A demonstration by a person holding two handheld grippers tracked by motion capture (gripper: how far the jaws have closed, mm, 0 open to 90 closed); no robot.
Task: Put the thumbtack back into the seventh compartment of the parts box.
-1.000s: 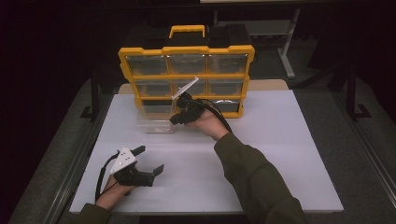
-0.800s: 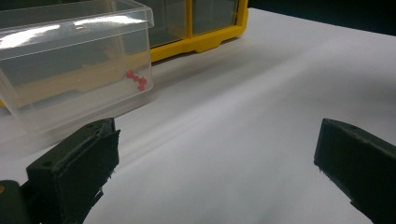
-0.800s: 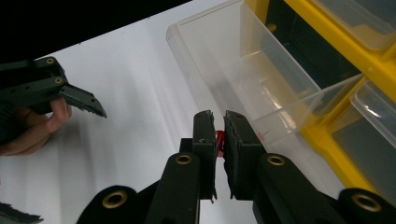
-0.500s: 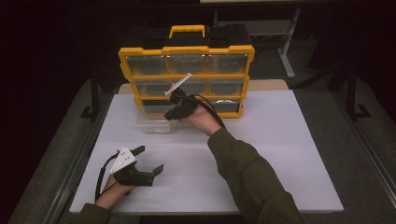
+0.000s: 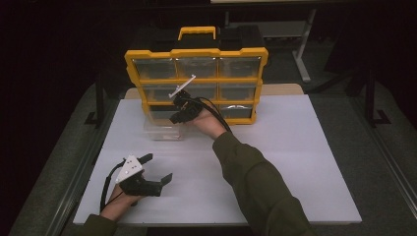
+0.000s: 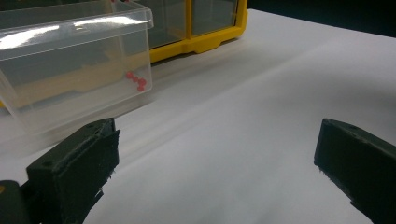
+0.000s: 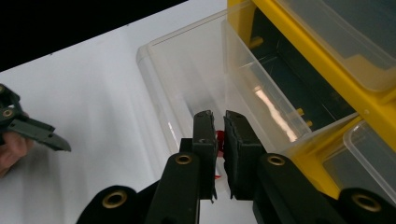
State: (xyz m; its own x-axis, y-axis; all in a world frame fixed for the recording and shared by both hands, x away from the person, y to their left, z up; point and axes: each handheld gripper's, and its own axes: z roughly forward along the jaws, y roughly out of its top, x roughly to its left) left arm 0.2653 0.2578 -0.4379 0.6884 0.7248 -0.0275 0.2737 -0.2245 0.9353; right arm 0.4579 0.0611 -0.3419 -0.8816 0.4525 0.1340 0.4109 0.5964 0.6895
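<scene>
A yellow organizer (image 5: 196, 69) with clear drawers stands at the back of the white table. One clear drawer (image 5: 162, 125) sits out on the table in front of its lower left corner, with a few small red beads (image 6: 137, 81) in it. Held over this drawer (image 7: 187, 88), my right gripper (image 5: 178, 110) is shut on a small red piece (image 7: 219, 137) pinched between its jaws (image 7: 217, 116). At the near left of the table my left gripper (image 5: 158, 167) rests with its jaws wide open (image 6: 215, 130) and nothing between them.
The empty slot of the organizer (image 7: 289, 93) gapes just behind the drawer. My left gripper (image 7: 32, 128) shows farther off in the right gripper view. The white tabletop (image 5: 305, 147) spreads to the right of my right arm.
My right gripper has moved left along the organizer's front and now hangs over the clear drawer. The left gripper has stayed put.
</scene>
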